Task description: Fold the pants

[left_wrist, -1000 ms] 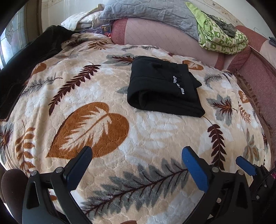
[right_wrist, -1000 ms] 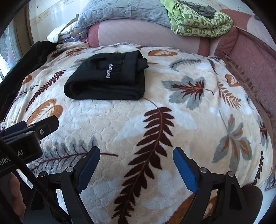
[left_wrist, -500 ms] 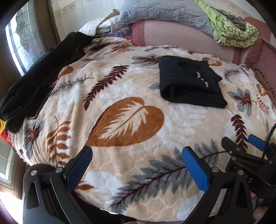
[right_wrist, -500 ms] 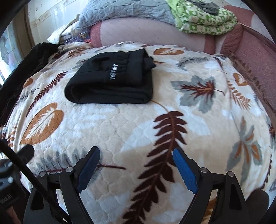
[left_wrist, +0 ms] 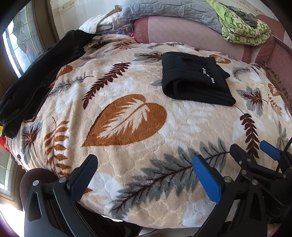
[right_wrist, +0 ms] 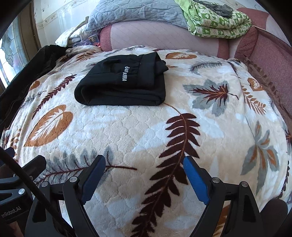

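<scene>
Black pants lie folded into a thick rectangle with white lettering on top, on a cream leaf-patterned blanket toward the far side of the bed. My left gripper hangs open over the blanket's near edge, well short of the pants, nothing between its blue pads. Likewise my right gripper stands open and empty near the front edge. The right gripper also shows at the right edge of the left wrist view.
A dark garment lies along the bed's left edge by a window. A pink headboard cushion carries a grey quilt and a folded green patterned blanket. A pink padded side runs along the right.
The left gripper drew back and turned left, so the pants sit farther right and the window side shows more. The right view shifted slightly. Both grippers stayed open.
</scene>
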The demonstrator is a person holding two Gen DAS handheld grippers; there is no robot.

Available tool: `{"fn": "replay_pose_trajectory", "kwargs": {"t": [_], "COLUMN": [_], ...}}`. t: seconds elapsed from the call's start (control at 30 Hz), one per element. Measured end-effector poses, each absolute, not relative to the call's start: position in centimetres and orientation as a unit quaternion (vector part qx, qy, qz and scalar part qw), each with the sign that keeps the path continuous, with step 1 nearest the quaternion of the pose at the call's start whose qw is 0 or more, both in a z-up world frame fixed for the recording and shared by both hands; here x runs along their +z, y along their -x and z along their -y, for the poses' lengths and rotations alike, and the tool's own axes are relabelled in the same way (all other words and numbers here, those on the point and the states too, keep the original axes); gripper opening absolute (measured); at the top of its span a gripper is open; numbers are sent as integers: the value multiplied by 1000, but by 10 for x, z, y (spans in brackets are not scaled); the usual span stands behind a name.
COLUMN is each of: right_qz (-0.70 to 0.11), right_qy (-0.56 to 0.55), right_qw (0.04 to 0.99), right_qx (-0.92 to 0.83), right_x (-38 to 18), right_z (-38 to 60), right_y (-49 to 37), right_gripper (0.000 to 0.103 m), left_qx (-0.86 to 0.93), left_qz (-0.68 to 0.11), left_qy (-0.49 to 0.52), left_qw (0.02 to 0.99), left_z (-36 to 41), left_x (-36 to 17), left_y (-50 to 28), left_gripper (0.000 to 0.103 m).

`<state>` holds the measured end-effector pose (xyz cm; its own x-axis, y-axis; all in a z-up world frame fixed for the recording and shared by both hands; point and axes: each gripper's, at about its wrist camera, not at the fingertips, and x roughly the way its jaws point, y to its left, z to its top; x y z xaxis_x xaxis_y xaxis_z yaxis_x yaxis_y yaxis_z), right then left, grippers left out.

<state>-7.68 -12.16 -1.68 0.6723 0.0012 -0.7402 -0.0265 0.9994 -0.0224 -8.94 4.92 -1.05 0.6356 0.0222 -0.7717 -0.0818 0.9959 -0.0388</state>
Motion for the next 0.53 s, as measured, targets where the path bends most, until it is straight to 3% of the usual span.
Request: {"fn": "replay_pose_trajectory", "kwargs": {"t": [0.53], "right_qz": [-411], "right_qy": [23], "right_qw": [912], "right_qx": [9], "right_x": [-22], "right_z": [115], "right_y": [76], "right_gripper": [91], "left_qx": [31], "left_qz": [-435], "left_qy": [56], "left_qw": [898], "left_z": [-60], "left_x": [-16], "left_y": [86], "left_gripper": [103]}}
